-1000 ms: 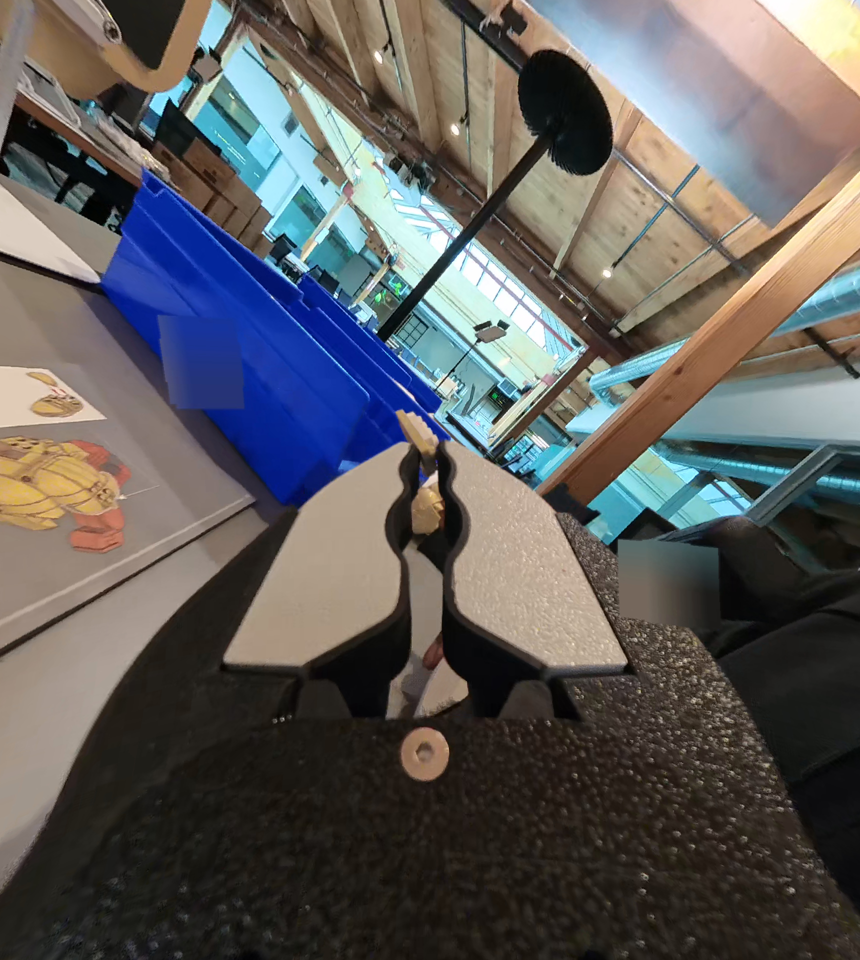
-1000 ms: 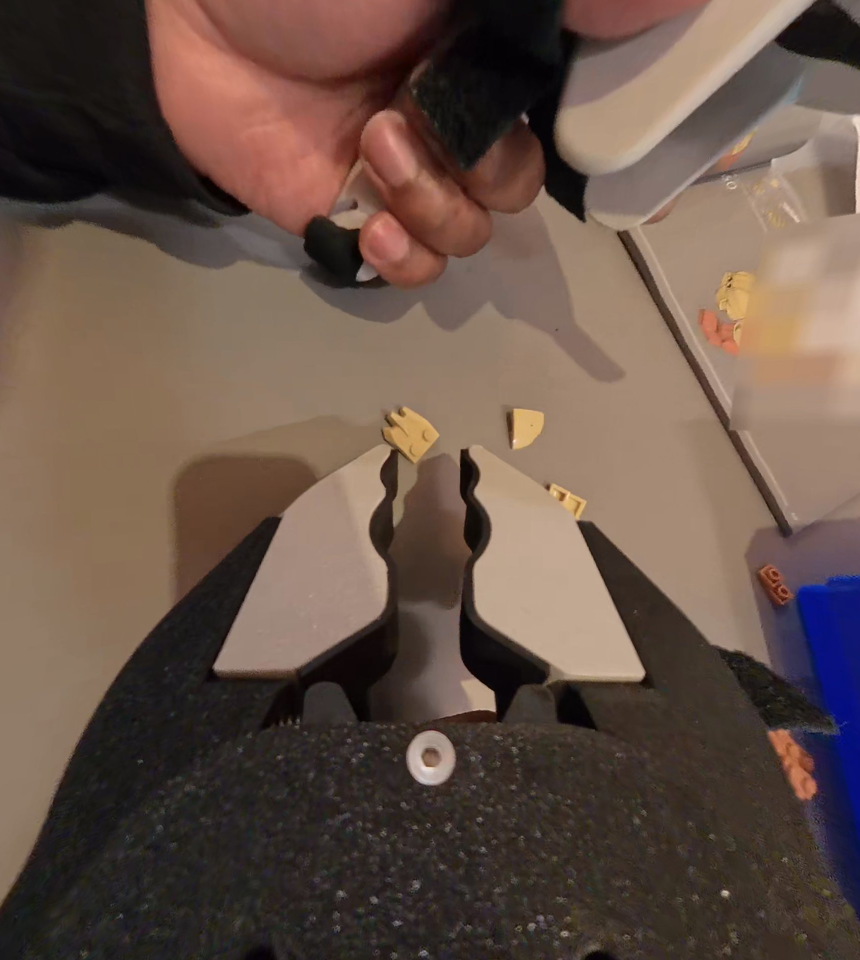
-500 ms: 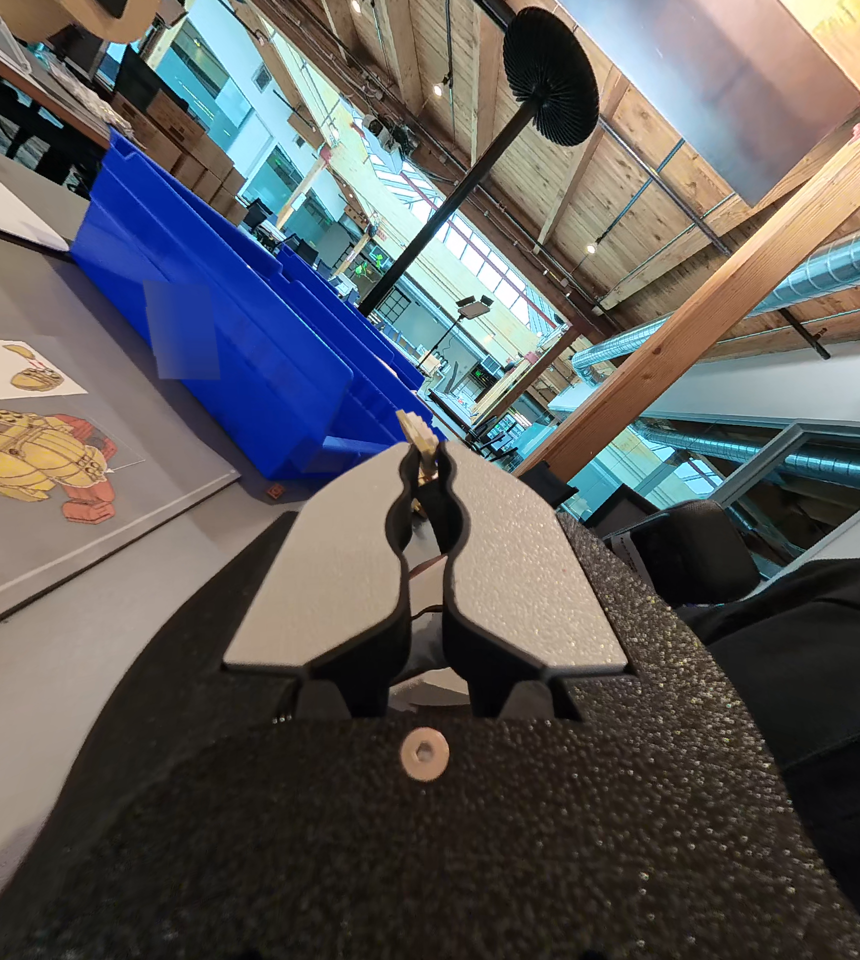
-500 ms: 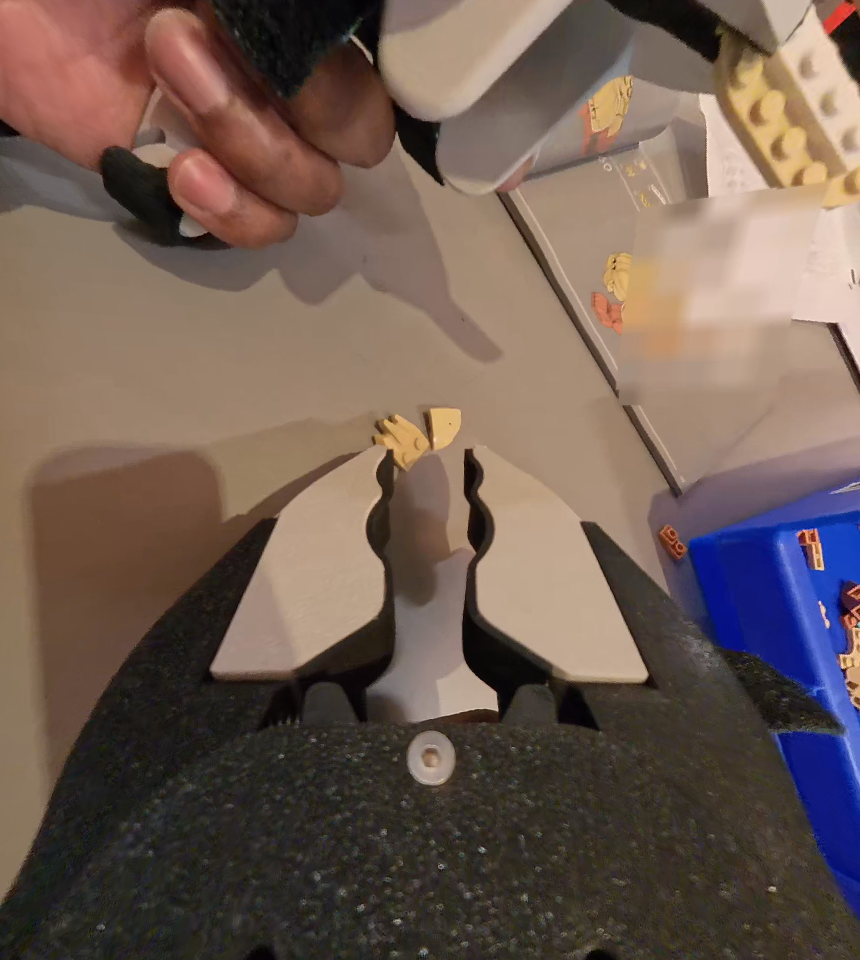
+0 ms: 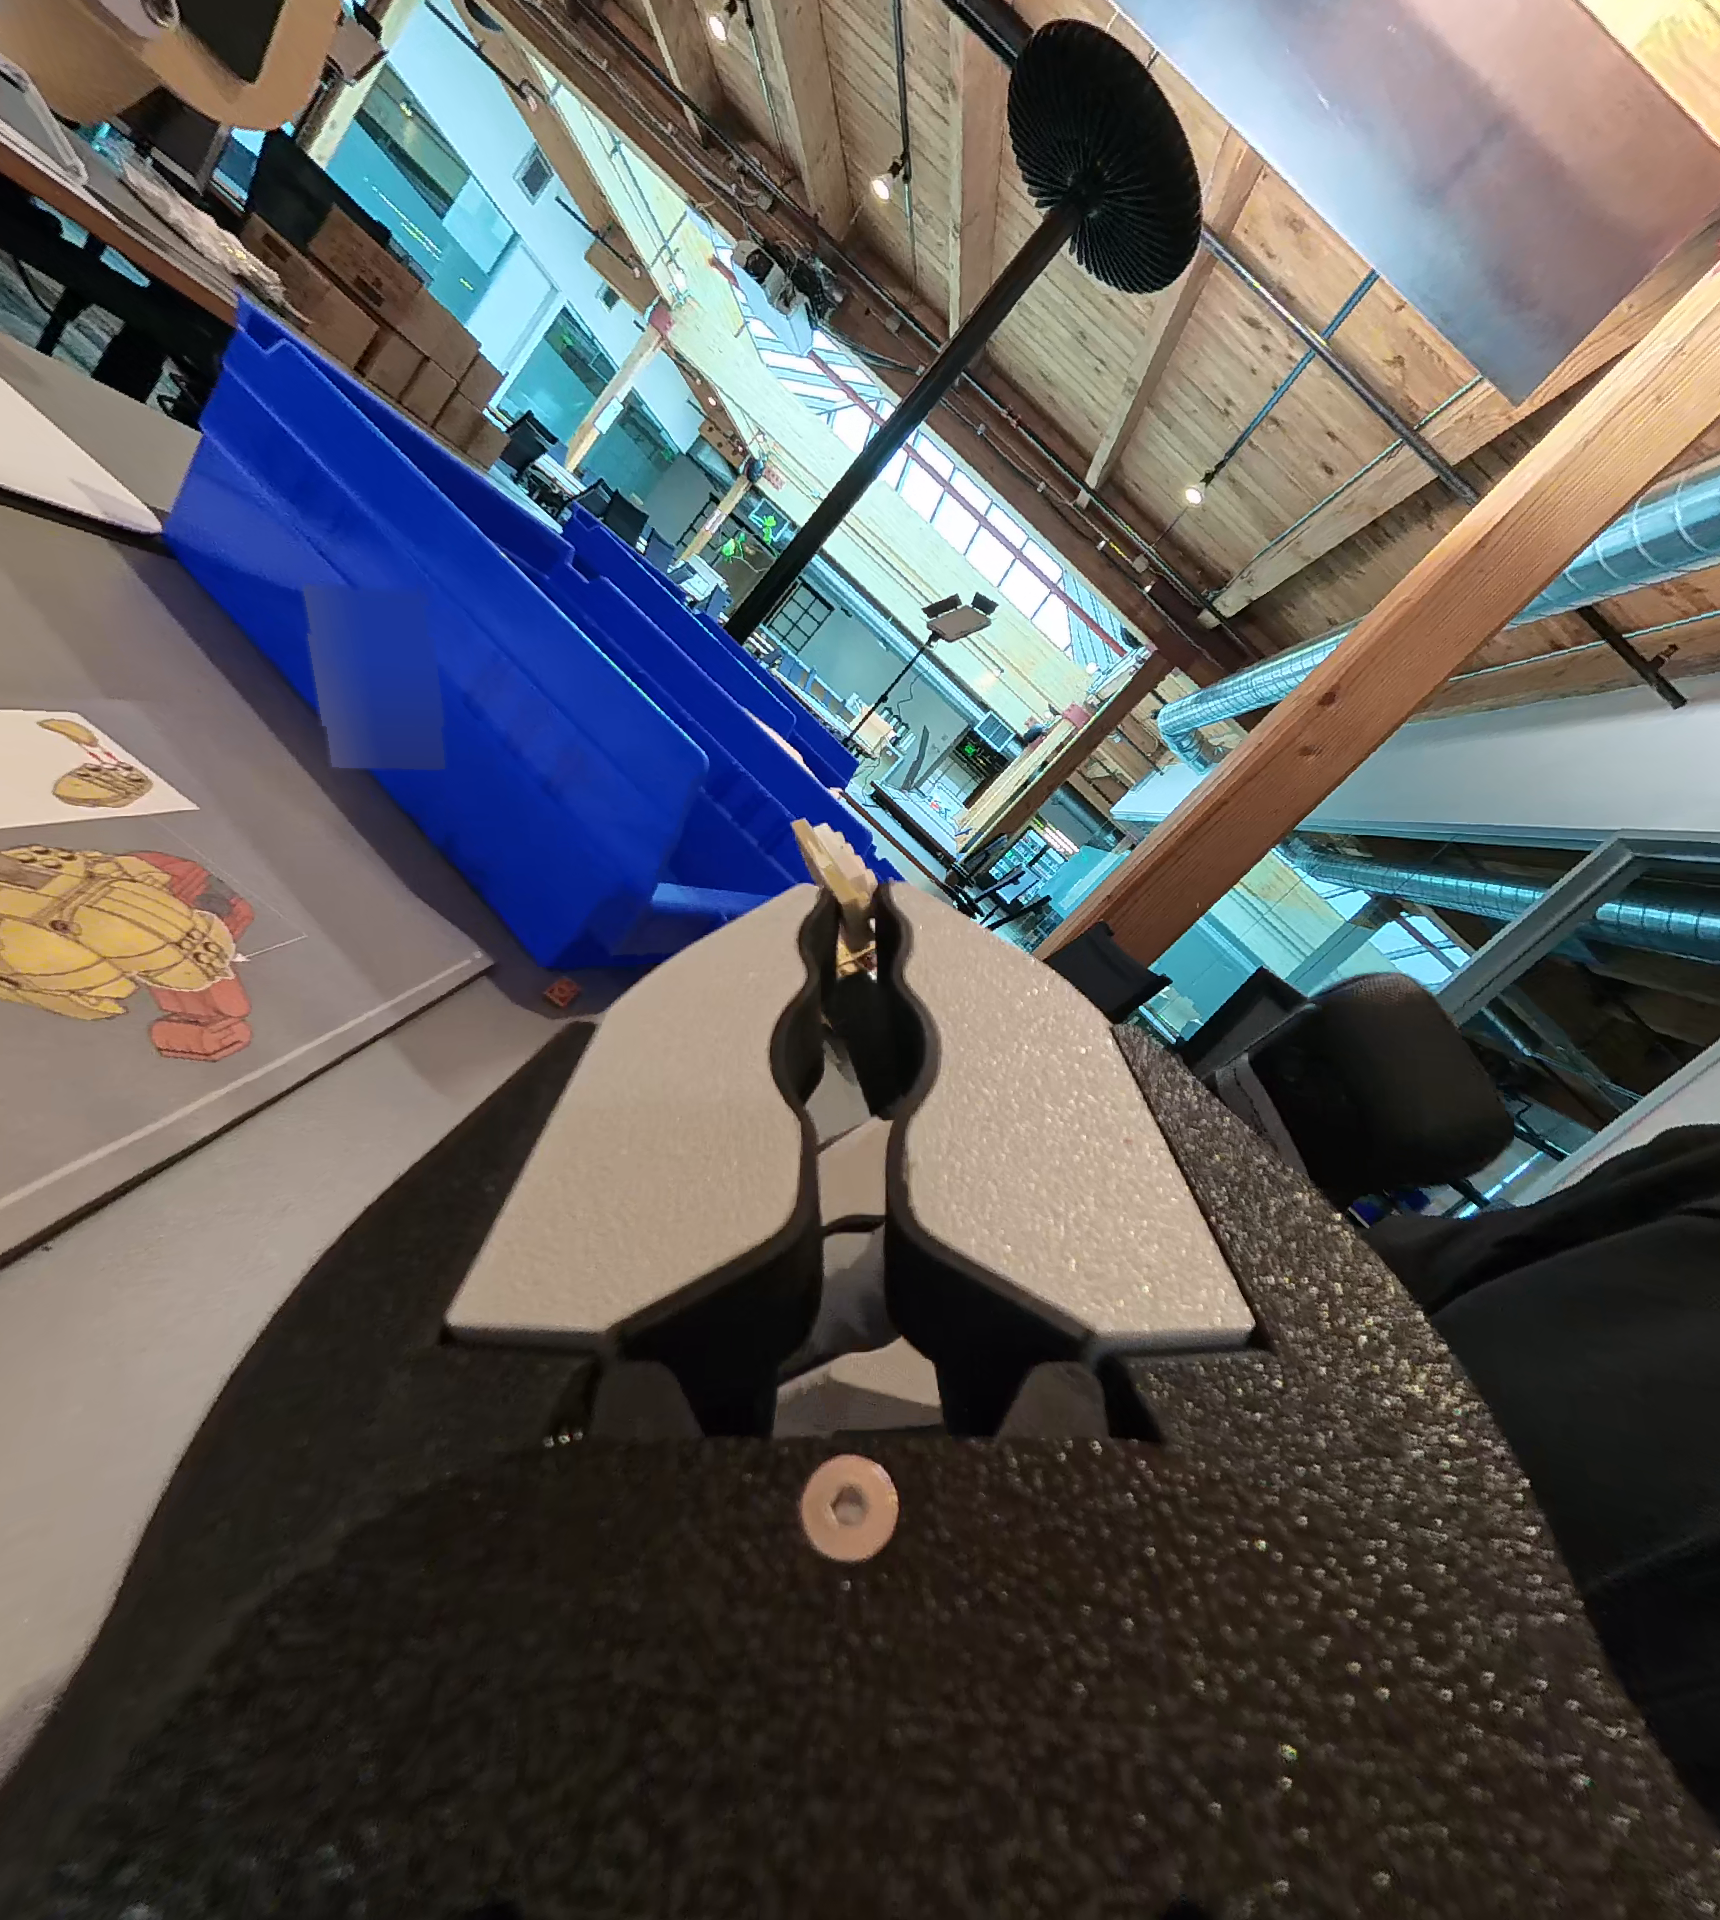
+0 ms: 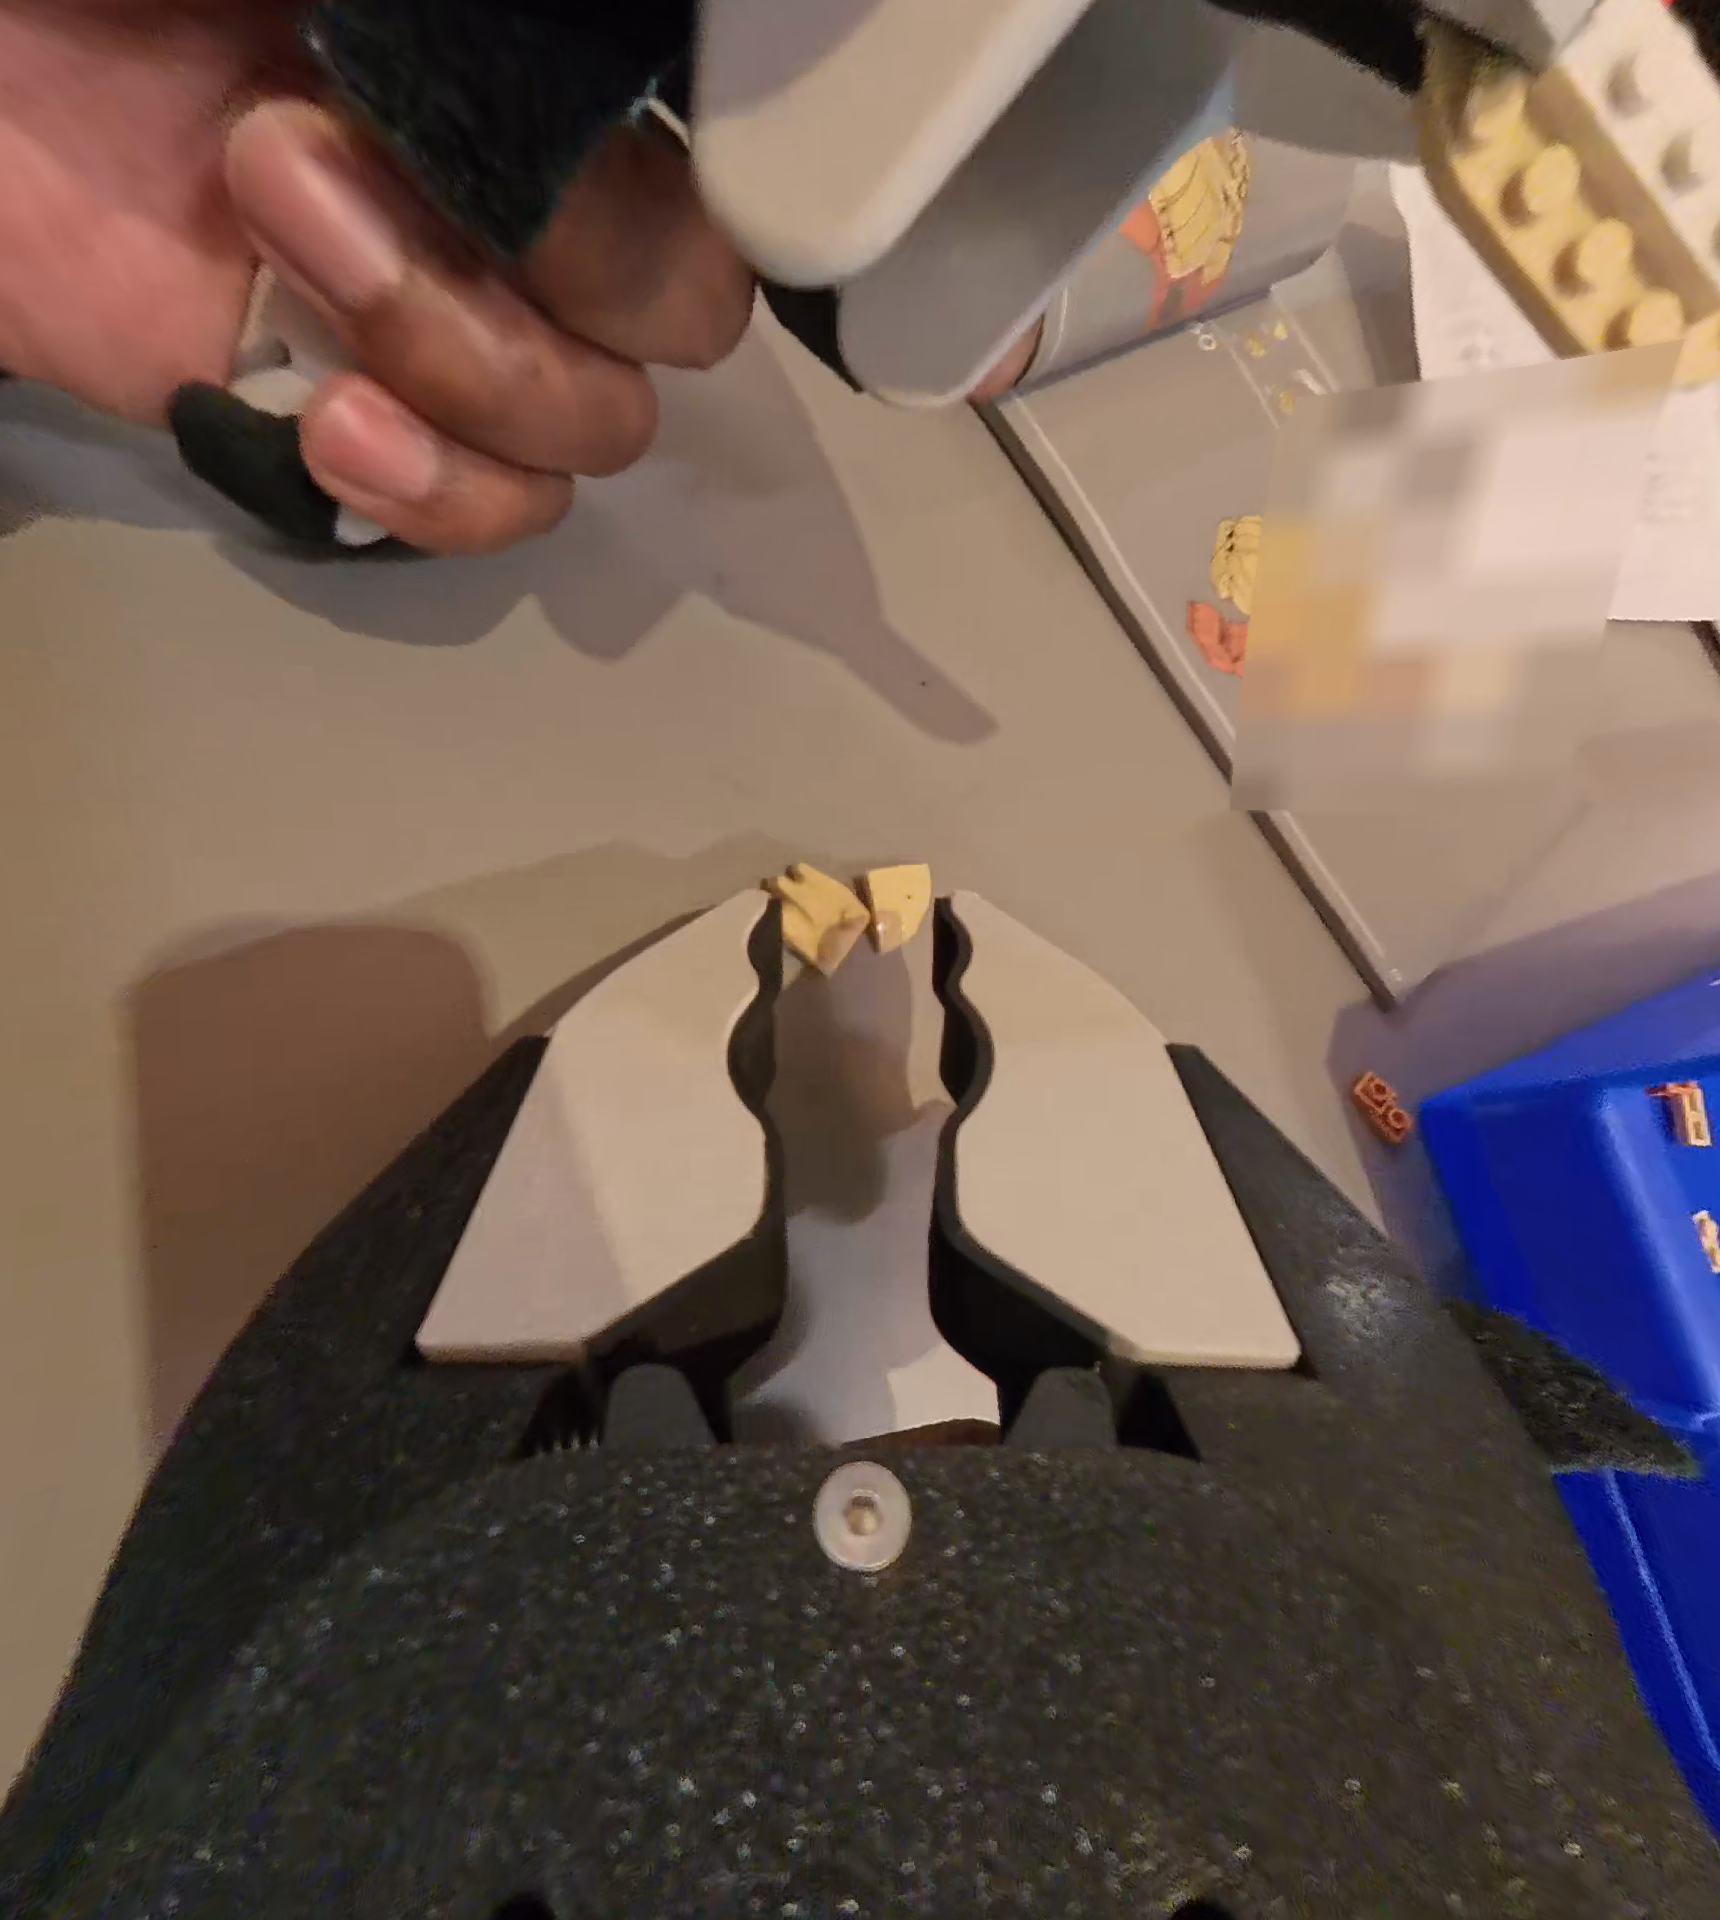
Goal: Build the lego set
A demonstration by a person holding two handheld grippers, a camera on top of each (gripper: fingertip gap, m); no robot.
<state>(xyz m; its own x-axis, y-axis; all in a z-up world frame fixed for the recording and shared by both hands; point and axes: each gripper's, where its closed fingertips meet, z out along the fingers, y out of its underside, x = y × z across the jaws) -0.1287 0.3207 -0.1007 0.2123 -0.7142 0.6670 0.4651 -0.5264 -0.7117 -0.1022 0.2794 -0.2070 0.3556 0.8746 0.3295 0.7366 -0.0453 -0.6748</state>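
Note:
My left gripper [image 5: 848, 902] is shut on a tan and white lego assembly [image 5: 835, 868], held up in the air and seen edge-on. The same assembly [image 6: 1604, 197] shows at the top right of the right wrist view, in the other gripper held by a hand [image 6: 336, 291]. My right gripper [image 6: 848, 914] is open, low over the grey table [image 6: 316, 748]. Two small tan lego pieces [image 6: 820, 914] [image 6: 895, 902] lie side by side on the table between its fingertips, not gripped.
Blue bins [image 5: 482, 665] stand along the table's edge; one [image 6: 1666, 1299] holds several loose brown and tan pieces. An instruction booklet [image 5: 108, 935] lies open to the left. A small brown piece [image 6: 1381, 1103] lies on the table beside the bin. The gap from one gripper's tips to the other's is roughly 12 centimetres.
My right gripper has moved forward so the two tan pieces, which drew together, now sit between its fingertips. The left gripper has shifted and tilted slightly with the assembly still held.

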